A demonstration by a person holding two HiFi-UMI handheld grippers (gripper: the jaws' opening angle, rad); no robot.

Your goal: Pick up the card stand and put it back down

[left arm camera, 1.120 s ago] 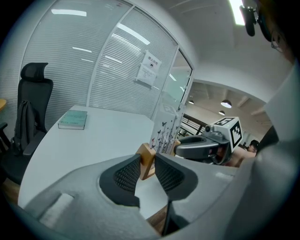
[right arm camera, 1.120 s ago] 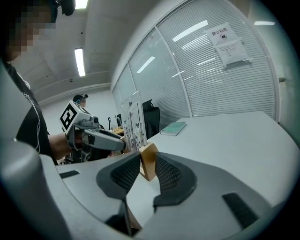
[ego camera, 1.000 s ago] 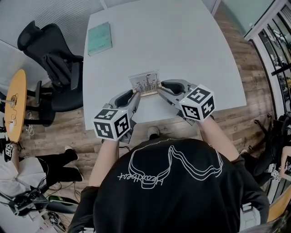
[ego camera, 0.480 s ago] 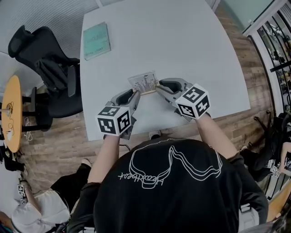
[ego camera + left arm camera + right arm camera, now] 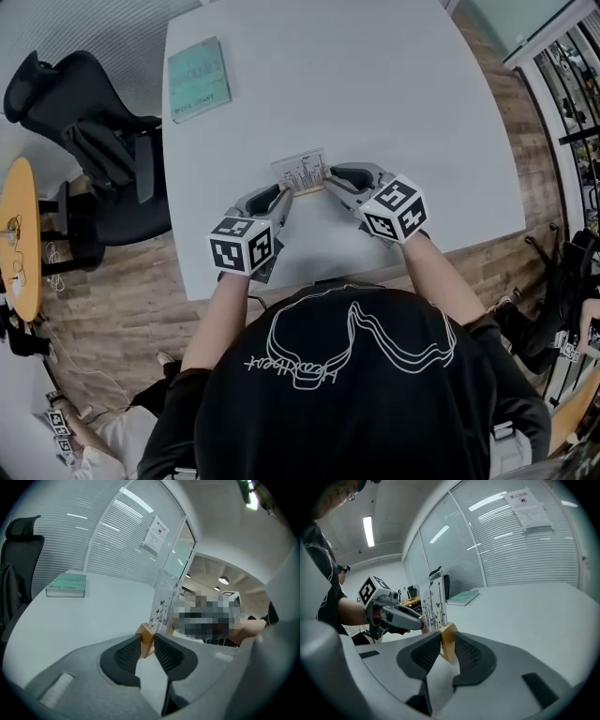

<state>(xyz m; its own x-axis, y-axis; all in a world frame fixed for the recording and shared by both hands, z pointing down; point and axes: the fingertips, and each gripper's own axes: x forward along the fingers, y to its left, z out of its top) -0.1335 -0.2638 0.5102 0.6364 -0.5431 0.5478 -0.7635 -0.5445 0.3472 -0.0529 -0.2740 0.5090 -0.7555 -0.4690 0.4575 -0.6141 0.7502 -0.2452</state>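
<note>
Card stand (image 5: 302, 171) clamped by left tongs (image 5: 284, 193), right tongs (image 5: 328, 181).

There is one white desk (image 5: 394, 94). On it are one card stand (image 5: 302, 172) and one teal book (image 5: 198, 78). The card stand has one wooden base (image 5: 447, 641) and one clear upright panel (image 5: 433, 603). There are two grippers, the left gripper (image 5: 281, 195) and the right gripper (image 5: 329, 182). Each carries one marker cube, so two in all: the left cube (image 5: 243, 247) and the right cube (image 5: 394, 208). Off the desk there are one black office chair (image 5: 80, 122) and one round wooden table (image 5: 21, 234). Two paper sheets (image 5: 533, 515) hang on the blinds.
</note>
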